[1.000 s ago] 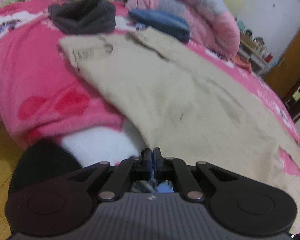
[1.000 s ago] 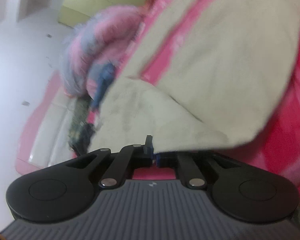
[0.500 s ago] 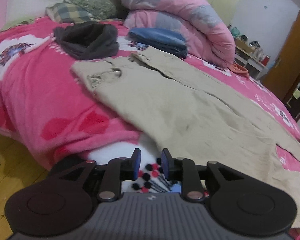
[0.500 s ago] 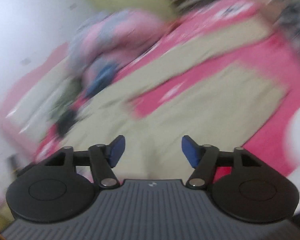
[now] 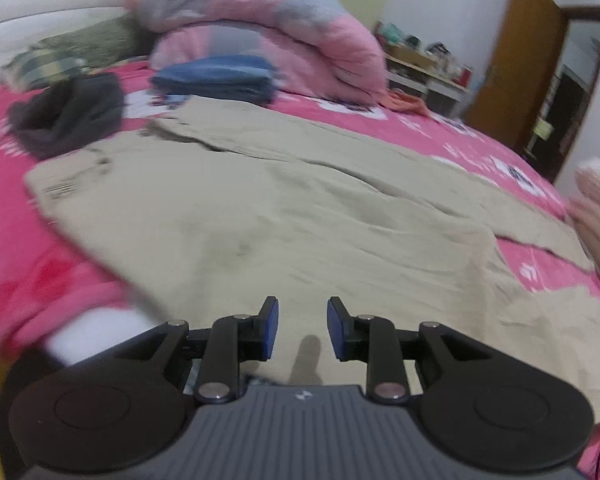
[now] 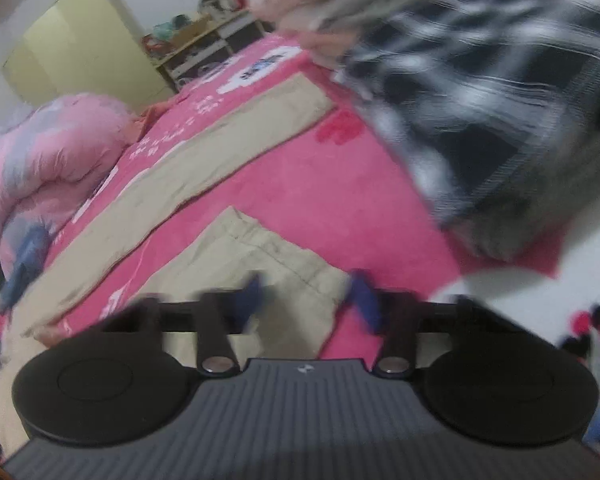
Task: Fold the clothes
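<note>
The left gripper [image 5: 302, 328] hung with its blue-padded jaws parted and nothing between them, poised just above the near edge of the beige trousers [image 5: 284, 208], its shadow falling on the cloth between the fingers. The right gripper [image 6: 306, 300] was likewise spread wide and empty, its blue pads blurred, over the hem end of one trouser leg [image 6: 260, 256]. The trousers served as the landmark: they lay spread flat across the pink bedspread [image 5: 32, 248], waistband toward the head of the bed and the two legs splayed apart, with a wedge of pink bedspread showing between them in the right wrist view. Beyond the waistband, a dark grey garment [image 5: 68, 114] lay in a loose heap just beside the trousers' upper corner. Next to it, also past the waistband, sat a folded stack of blue denim [image 5: 216, 78], near the trousers but not clearly touching them. Behind the denim rose a bundled pink and grey quilt [image 5: 256, 28]. Farther off past the trouser legs stood a cluttered shelf [image 5: 424, 68] and a wooden door [image 5: 516, 56]. In the right wrist view, a person's black-and-white checked sleeve [image 6: 492, 104] reached over the bedspread beyond the leg ends, much blurred.
</note>
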Demonstrator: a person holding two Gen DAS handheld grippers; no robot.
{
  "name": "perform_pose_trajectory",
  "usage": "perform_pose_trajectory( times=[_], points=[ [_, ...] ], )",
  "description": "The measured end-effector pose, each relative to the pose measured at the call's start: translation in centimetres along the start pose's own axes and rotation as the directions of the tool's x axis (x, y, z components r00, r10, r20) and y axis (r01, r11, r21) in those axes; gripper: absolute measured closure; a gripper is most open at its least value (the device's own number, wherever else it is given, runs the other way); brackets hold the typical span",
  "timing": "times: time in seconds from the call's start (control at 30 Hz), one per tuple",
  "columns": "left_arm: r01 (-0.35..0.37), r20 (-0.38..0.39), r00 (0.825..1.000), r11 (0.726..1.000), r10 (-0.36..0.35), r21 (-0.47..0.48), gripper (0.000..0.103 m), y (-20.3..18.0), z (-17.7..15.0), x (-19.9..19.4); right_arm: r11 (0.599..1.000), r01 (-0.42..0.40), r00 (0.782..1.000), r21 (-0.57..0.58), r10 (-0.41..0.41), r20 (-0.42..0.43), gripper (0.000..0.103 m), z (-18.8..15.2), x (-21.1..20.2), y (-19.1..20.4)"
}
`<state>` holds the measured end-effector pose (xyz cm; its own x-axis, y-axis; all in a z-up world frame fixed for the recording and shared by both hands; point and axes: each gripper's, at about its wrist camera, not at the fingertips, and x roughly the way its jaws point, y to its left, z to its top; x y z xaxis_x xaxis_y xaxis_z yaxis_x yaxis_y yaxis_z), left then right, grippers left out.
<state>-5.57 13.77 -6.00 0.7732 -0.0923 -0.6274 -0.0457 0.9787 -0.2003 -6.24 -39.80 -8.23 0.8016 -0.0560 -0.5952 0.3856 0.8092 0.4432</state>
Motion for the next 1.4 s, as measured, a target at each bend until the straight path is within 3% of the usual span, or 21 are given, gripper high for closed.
perform_pose_trajectory(
  times=[0.07,0.2,0.4,0.53,0.6,0.73,0.93,0.97,1.03,1.1,1.17,1.27,1.3,1.4],
  points=[
    [0.001,-0.011,1.000,1.000,-0.001,0.024,0.076,-0.9,0.0,0.8,0.999,-0.007,1.000,-0.039,0.008,0.021,0.092,-0.2,0.2,0.8],
    [-0.002,-0.037,0.999,0.999,0.004,0.046,0.076,-1.8,-0.4,1.5,0.998,-0.024,0.990,-0.052,0.031,0.140,0.093,0.4,-4.2,0.3],
    [-0.035,-0.058,0.998,0.997,0.038,0.062,0.076,-1.3,-0.8,1.8,0.995,0.093,0.972,0.017,-0.095,0.216,0.093,-2.2,-10.1,-3.2],
    [-0.051,-0.065,0.996,0.997,0.055,0.062,0.076,-1.0,-0.5,2.0,0.988,0.142,0.972,0.057,-0.150,0.179,0.093,-4.6,-10.8,-5.4],
    [-0.056,-0.068,0.996,0.996,0.060,0.068,0.076,-1.1,-0.4,2.1,0.992,0.127,0.976,0.019,-0.129,0.175,0.090,-4.1,-11.1,-5.4],
    [-0.064,-0.067,0.995,0.995,0.069,0.082,0.076,-1.2,-0.4,2.3,0.994,0.097,0.983,-0.055,-0.086,0.164,0.074,-3.1,-11.9,-5.2],
    [-0.075,-0.058,0.995,0.992,0.081,0.098,0.075,-1.5,-0.6,2.4,0.980,0.040,0.990,-0.194,-0.013,0.138,0.070,-1.3,-12.7,-4.4],
    [-0.075,-0.057,0.995,0.992,0.081,0.101,0.074,-1.6,-0.6,2.4,0.959,0.007,0.993,-0.282,0.027,0.117,0.067,-0.7,-12.0,-3.2],
    [-0.071,-0.058,0.995,0.992,0.077,0.100,0.074,-1.4,-0.6,2.4,0.880,-0.076,0.993,-0.470,0.109,0.045,0.061,0.7,-10.1,-0.8],
    [-0.065,-0.059,0.996,0.993,0.071,0.102,0.074,-1.3,-0.5,2.4,0.767,-0.161,0.985,-0.621,0.163,-0.054,0.057,1.9,-7.9,1.4],
    [-0.062,-0.059,0.996,0.993,0.068,0.104,0.074,-1.2,-0.5,2.5,0.659,-0.250,0.968,-0.710,0.157,-0.196,0.056,2.9,-4.8,3.2],
    [-0.065,-0.054,0.996,0.993,0.070,0.104,0.074,-1.1,-0.5,2.5,0.473,-0.397,0.912,-0.787,0.105,-0.397,0.056,4.3,0.0,5.8],
    [-0.067,-0.052,0.996,0.992,0.072,0.106,0.074,-1.2,-0.6,2.5,0.430,-0.440,0.889,-0.788,0.083,-0.450,0.056,4.6,1.5,6.6],
    [-0.071,-0.049,0.996,0.990,0.077,0.119,0.073,-1.3,-0.6,2.5,0.388,-0.530,0.826,-0.754,0.032,-0.563,0.056,4.8,5.3,8.6]
  ],
)
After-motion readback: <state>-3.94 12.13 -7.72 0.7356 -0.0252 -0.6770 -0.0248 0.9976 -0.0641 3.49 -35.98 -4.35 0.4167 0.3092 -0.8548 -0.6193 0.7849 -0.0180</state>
